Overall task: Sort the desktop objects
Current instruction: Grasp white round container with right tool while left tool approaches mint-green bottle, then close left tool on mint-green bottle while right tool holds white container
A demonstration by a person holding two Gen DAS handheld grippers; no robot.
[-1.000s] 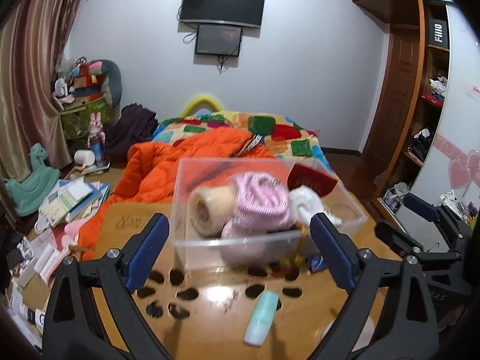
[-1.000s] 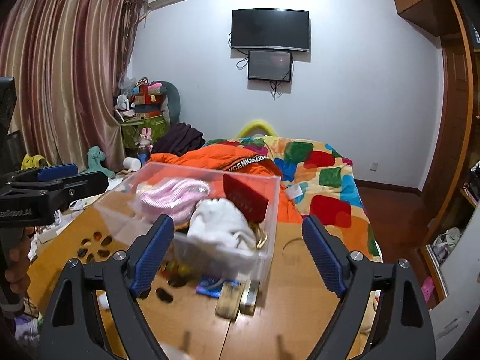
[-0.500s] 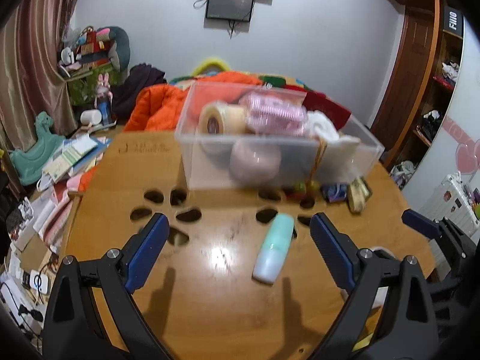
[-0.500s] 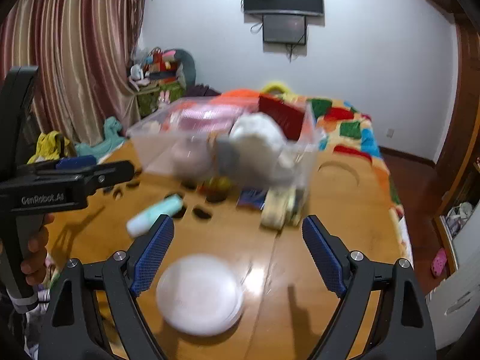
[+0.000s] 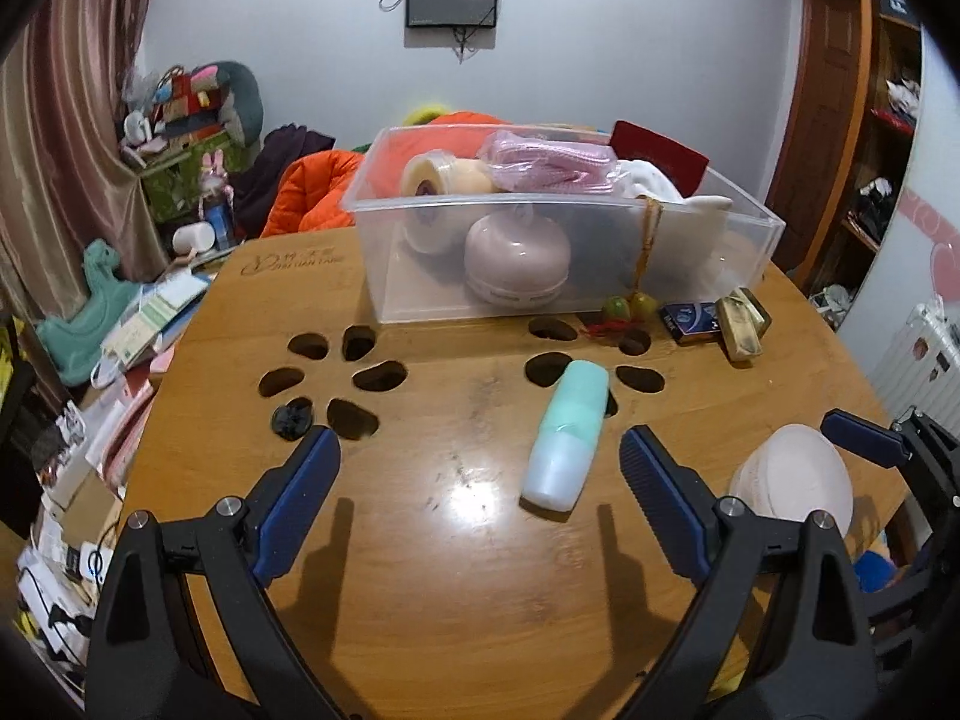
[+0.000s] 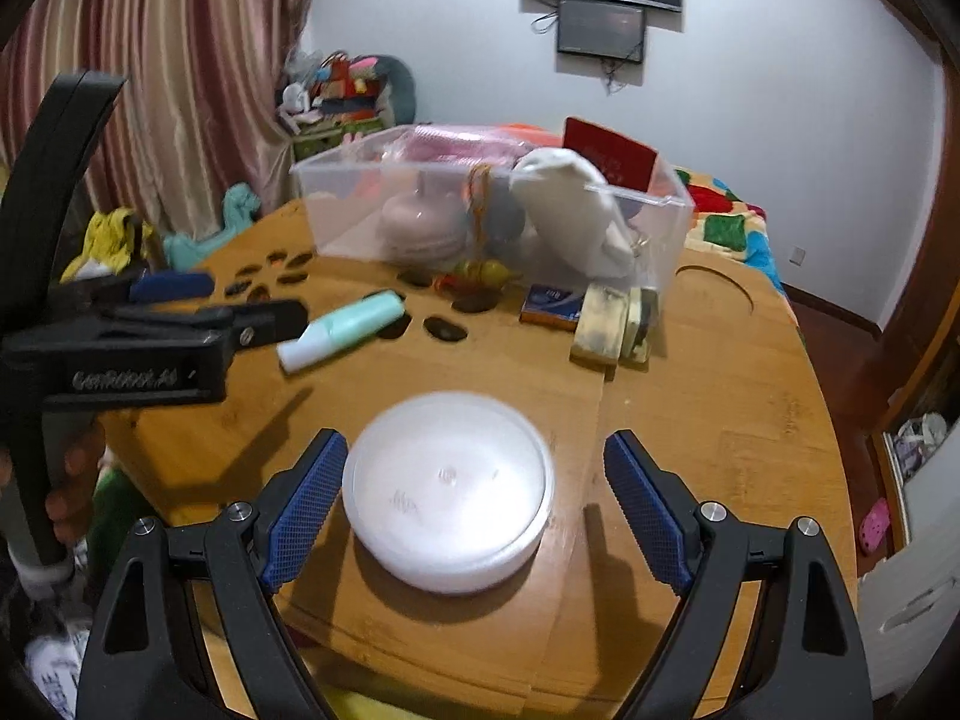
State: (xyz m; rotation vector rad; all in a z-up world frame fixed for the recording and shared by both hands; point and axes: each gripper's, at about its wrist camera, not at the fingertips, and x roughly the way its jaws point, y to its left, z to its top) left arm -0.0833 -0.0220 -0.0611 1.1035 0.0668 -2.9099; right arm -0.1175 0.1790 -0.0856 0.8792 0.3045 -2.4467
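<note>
A clear plastic bin [image 5: 744, 228] [image 6: 336, 180] stands at the back of the round wooden table [image 5: 420, 570] [image 6: 720, 396], holding a tape roll, pink items, a white cloth and a red card. A mint-green bottle [image 5: 567, 435] [image 6: 342, 330] lies on the table. My left gripper [image 5: 480, 504] is open and empty, just short of the bottle. A round white container [image 6: 447, 489] [image 5: 792, 483] sits between the fingers of my open right gripper [image 6: 474, 498], untouched as far as I can see.
A blue card box [image 5: 690, 319] [image 6: 552, 303], gold bars [image 5: 741, 330] [image 6: 609, 330] and a beaded charm [image 5: 624, 306] lie in front of the bin. Cut-out holes [image 5: 336, 372] pierce the tabletop. Clutter lies on the floor at left; a bed is behind.
Both grippers have tilted down and drawn back toward the near table. The white container has come between the right fingers; the bottle now lies just ahead of the left fingers.
</note>
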